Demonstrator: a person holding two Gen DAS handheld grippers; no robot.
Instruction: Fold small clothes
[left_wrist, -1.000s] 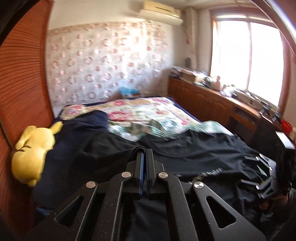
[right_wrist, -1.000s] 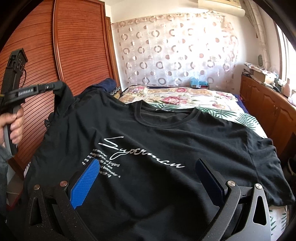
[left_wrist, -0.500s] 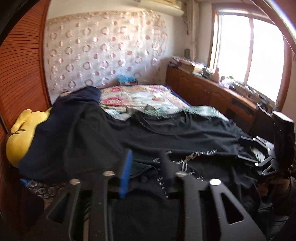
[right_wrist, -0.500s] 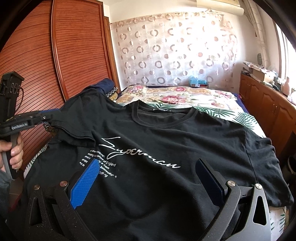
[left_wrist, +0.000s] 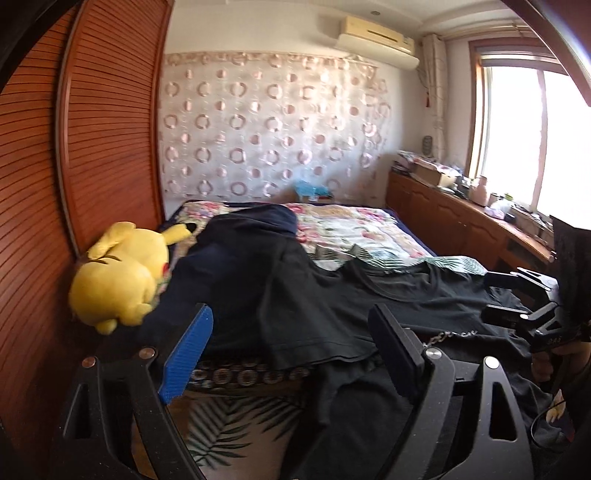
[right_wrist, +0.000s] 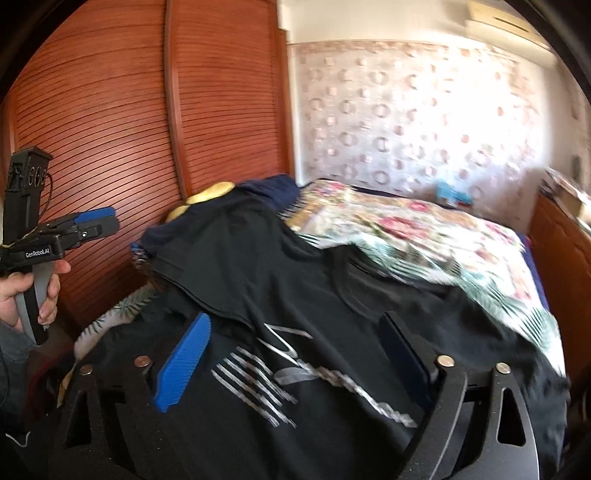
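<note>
A black T-shirt (right_wrist: 295, 306) with white lettering lies spread on the bed, chest up; its left sleeve is folded in over the body. It also shows in the left wrist view (left_wrist: 332, 295). My left gripper (left_wrist: 291, 354) is open and empty, pulled back off the bed's left edge; it also shows in the right wrist view (right_wrist: 96, 221), raised to the left of the shirt. My right gripper (right_wrist: 295, 354) is open and empty, hovering over the shirt's lower part; it also shows in the left wrist view (left_wrist: 517, 295).
A yellow plush toy (left_wrist: 122, 273) lies at the bed's left edge beside a dark blue garment (left_wrist: 236, 243). A floral quilt (right_wrist: 424, 232) covers the far bed. A slatted wooden wardrobe (right_wrist: 147, 129) stands on the left, a cluttered wooden counter (left_wrist: 461, 214) on the right.
My left gripper let go of the sleeve, opened wide and drew back to the left. The sleeve now lies folded over the shirt. My right gripper turned left and stayed open.
</note>
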